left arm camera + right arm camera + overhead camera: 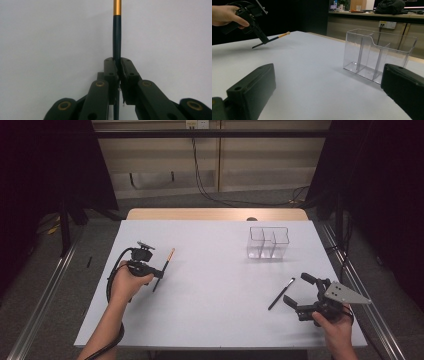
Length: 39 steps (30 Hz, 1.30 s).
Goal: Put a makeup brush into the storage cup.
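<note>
Pale grey tabletop [215, 285] spreads under both hands, with a clear plastic three-compartment organiser [268, 242] standing toward its far right, probably where the brushes belong. Left gripper [158, 273] has its fingers clenched on the dark slim brush with a gold band [165, 265], lifted and tilted off the surface. Right gripper [299, 291] waits with fingers released beside a second black brush [281, 294] lying flat, seemingly next for pickup.

A clear divided organizer [268, 243] stands far right on the table [215, 270], a black brush [281, 294] nearer
</note>
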{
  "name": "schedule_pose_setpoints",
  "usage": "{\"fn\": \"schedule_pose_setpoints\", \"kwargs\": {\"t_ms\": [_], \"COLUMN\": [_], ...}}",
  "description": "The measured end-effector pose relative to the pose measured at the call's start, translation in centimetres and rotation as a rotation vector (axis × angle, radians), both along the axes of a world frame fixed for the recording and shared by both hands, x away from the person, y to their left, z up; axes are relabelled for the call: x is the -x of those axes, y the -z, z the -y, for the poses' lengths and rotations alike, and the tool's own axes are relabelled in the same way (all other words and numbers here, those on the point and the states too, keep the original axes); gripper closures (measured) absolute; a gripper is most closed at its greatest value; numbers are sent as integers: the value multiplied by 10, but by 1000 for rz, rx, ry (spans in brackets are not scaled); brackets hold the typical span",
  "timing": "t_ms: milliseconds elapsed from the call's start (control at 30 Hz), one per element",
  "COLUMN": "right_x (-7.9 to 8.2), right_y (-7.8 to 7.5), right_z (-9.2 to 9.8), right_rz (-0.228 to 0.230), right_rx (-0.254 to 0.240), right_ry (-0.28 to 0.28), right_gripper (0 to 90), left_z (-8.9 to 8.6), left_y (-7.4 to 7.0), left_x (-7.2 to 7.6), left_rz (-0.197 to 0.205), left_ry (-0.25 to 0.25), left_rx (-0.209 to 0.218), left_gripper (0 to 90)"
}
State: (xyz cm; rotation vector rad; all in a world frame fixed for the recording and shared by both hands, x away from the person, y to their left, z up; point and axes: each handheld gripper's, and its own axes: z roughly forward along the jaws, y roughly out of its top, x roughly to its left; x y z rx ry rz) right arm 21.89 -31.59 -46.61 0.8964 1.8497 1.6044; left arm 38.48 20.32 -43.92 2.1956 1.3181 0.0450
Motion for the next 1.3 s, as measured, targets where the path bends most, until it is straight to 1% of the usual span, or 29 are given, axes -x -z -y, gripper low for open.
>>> {"fn": "schedule_pose_setpoints", "kwargs": {"t_ms": [67,100,200,233,267,300,367,400,433,467,500,533,567,600,633,667,700,733,767,867,900,933,1000,1067,1200,1267,1300], "right_x": [0,0,0,1,1,1,1,1,1,1,1,0,0,1,0,0,0,0,0,0,0,0,0,0,0,-1,-1], "right_y": [0,0,0,0,0,0,0,0,0,0,0,0,0,0,0,0,0,0,-1,0,-1,-1,0,0,0,0,0], "right_z": [0,0,1,1,1,1,1,1,1,1,0,0,0,0,0,0,0,0,0,0,-1,-1,-1,-2,-2,-2,-2], "right_rz": [2,3,2,2,2,2,2,2,2,2,4,4,4,4,4,4,4,4,4,4,4,4,5,4,1,3,2], "right_rx": [-1,-1,-2,-1,-2,-2,-2,-1,-1,-1,0,1,-1,-1,0,1,1,1,2,0,1,0,1,2,3,6,7], "right_ry": [-2,-1,0,3,3,3,4,5,4,3,2,3,2,2,2,0,-1,-1,-2,-1,-1,-2,-4,-5,-6,-7,-10], "right_gripper": [0,0,0,0,0,0,0,0,0,0,0,0,0,0,0,0,0,0,0,0,0,0,0,0,0,0,0], "left_z": [-2,-3,-5,-6,-6,-7,-7,-7,-7,-7,-6,-6,-6,-5,-4,-3,-1,0,2,8,10,12,16,21,30,36,39], "left_y": [-2,-2,-5,-6,-6,-6,-6,-6,-5,-4,-3,-2,0,1,3,4,5,5,5,5,5,5,5,4,4,4,4], "left_x": [1,2,4,4,5,6,7,8,9,10,10,11,12,13,14,15,16,16,17,19,19,19,21,22,23,24,24], "left_rz": [33,55,113,136,160,174,221,230,245,282,287,316,341,349,371,391,402,411,422,438,441,436,445,450,454,448,446], "left_ry": [-15,-34,-66,-69,-76,-79,-73,-80,-75,-66,-70,-76,-75,-77,-72,-53,-48,-44,-31,-8,-7,-1,7,21,55,73,80], "left_rx": [31,50,97,111,136,154,207,220,234,271,285,319,344,345,356,375,372,369,389,394,394,410,410,424,434,456,460], "left_gripper": [843,843,843,843,843,843,843,842,842,842,842,842,842,842,842,843,842,842,843,842,842,842,842,843,843,842,842]}}
